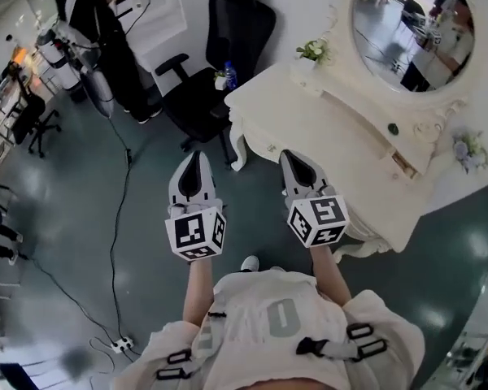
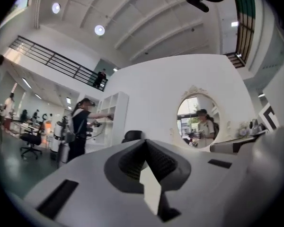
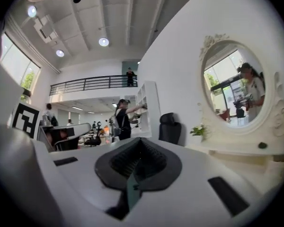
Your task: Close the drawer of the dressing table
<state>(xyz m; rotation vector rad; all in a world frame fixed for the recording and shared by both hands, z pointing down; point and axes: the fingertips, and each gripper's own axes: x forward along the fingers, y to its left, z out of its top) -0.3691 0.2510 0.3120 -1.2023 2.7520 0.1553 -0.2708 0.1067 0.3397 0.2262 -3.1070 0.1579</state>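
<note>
The person is holding a gripper in each hand in front of the body, over the grey-green floor [image 1: 81, 242], both pointing away toward the cream dressing table [image 1: 309, 116]. The left gripper [image 1: 193, 159] is hanging over bare floor to the left of the table's curved leg [image 1: 237, 154]. Its fingers [image 2: 132, 162] are pressing together at the tip with nothing between them. The right gripper [image 1: 291, 158] is sitting just beside the table's front edge in the head view, and its fingers [image 3: 128, 162] are likewise closing flat on each other and carrying nothing. On the table, an oval mirror [image 1: 415, 27] is standing at the back. A small potted plant [image 1: 313, 51] is sitting at the left end of the raised back tier, and a little green object [image 1: 393, 128] is lying on the tier below the mirror. Near the right end of that tier, well apart from both grippers, a small drawer [image 1: 403, 164] is showing a brownish strip as if standing slightly out, though it is too small to be sure. A black office chair [image 1: 220, 63] is standing just left of the table. Farther off, a person in black [image 1: 106, 31] is reaching toward white shelves, and a cable [image 1: 118, 242] is trailing across the floor.
</note>
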